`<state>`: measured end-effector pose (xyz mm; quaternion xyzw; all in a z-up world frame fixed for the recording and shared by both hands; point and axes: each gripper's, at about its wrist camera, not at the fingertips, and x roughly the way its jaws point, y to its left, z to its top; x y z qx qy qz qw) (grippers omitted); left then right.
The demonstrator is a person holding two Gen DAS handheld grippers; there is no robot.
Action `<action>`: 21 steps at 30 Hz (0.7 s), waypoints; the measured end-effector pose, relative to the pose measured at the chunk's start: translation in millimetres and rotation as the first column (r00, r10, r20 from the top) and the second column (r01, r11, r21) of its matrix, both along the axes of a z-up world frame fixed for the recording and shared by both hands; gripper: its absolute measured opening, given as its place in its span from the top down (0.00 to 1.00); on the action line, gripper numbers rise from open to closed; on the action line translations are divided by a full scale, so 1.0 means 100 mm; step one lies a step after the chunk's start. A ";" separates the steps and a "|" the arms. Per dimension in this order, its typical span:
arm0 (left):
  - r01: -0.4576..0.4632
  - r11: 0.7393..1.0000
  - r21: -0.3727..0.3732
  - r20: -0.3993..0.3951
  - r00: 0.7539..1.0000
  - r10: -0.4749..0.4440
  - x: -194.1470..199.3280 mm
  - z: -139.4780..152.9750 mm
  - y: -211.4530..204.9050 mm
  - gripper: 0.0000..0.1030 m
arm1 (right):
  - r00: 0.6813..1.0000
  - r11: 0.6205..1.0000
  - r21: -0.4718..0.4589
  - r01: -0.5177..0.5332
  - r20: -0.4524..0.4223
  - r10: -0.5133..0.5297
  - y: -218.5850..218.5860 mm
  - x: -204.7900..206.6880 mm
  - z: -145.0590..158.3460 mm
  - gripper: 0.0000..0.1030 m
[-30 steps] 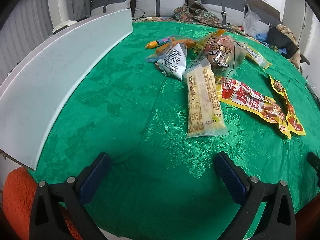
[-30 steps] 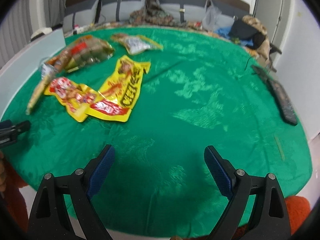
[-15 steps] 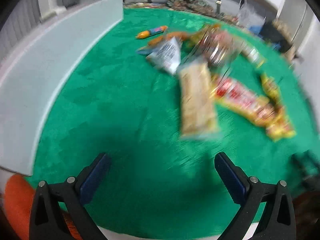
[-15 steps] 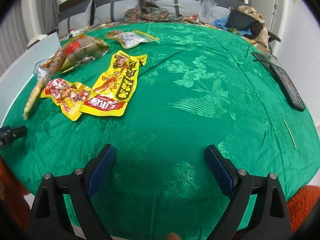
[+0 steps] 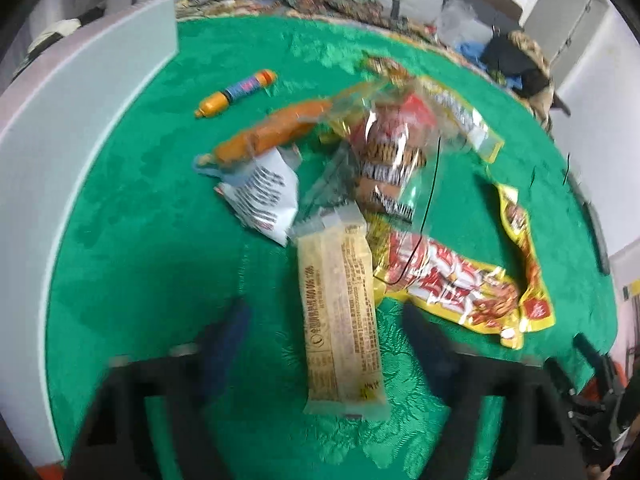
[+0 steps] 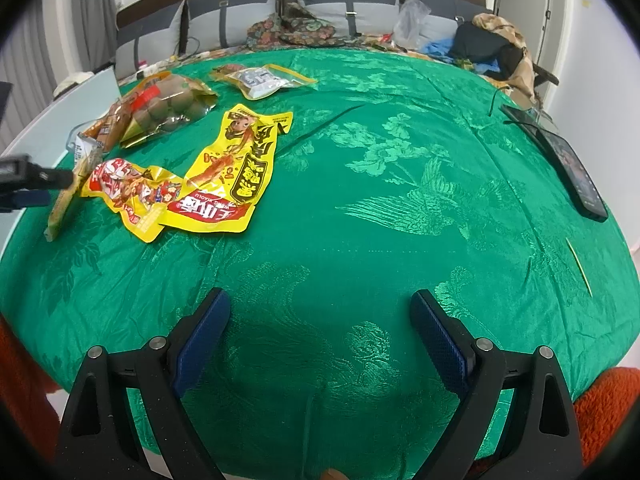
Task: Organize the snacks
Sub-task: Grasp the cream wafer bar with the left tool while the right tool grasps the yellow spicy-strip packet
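Note:
Snacks lie in a pile on the green tablecloth (image 5: 132, 216). A long beige cracker pack (image 5: 340, 316) lies nearest my left gripper (image 5: 326, 320), which is open and blurred, its fingers on either side of the pack's near half. Behind are a white pouch (image 5: 266, 196), an orange sausage (image 5: 272, 134), a small orange tube (image 5: 236, 94), a clear bag of brown snacks (image 5: 392, 152) and red-yellow packs (image 5: 460, 284). My right gripper (image 6: 320, 320) is open and empty over bare cloth. A yellow pack (image 6: 236, 172) lies left of it.
A white board (image 5: 60, 128) stands along the table's left edge. A black phone (image 6: 572, 168) and a thin yellow stick (image 6: 578, 266) lie at the right. A sofa with cushions and clutter (image 6: 304, 28) stands behind the table.
My left gripper has moved forward and to the right, so the beige cracker pack now lies between its open fingers. My right gripper has barely moved.

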<state>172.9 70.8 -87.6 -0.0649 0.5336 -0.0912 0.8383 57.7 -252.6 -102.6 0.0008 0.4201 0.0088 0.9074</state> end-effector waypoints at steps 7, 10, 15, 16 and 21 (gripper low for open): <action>0.010 0.995 0.099 0.046 0.999 -0.014 -0.34 0.14 0.08 0.74 | 1.000 1.000 0.000 -0.007 0.001 0.007 -0.01 -0.01 0.00 0.09; 0.013 0.987 0.163 0.058 0.998 -0.023 -0.44 0.15 0.12 0.69 | 1.000 1.000 0.000 -0.005 0.002 0.005 -0.01 -0.01 0.00 0.09; -0.016 0.972 0.235 0.071 0.997 -0.001 -0.47 0.04 0.18 0.26 | 0.997 0.999 0.016 -0.032 -0.068 0.033 -0.04 0.07 0.04 0.11; -0.011 0.970 0.244 0.068 0.998 -0.006 -0.47 0.01 0.18 0.26 | 0.996 0.998 0.046 -0.030 -0.087 0.034 -0.08 0.11 0.08 0.11; 0.021 0.959 0.284 0.080 0.996 -0.045 -0.51 -0.07 0.14 0.28 | 0.995 0.971 0.238 -0.018 -0.087 0.040 -0.08 0.58 0.37 0.11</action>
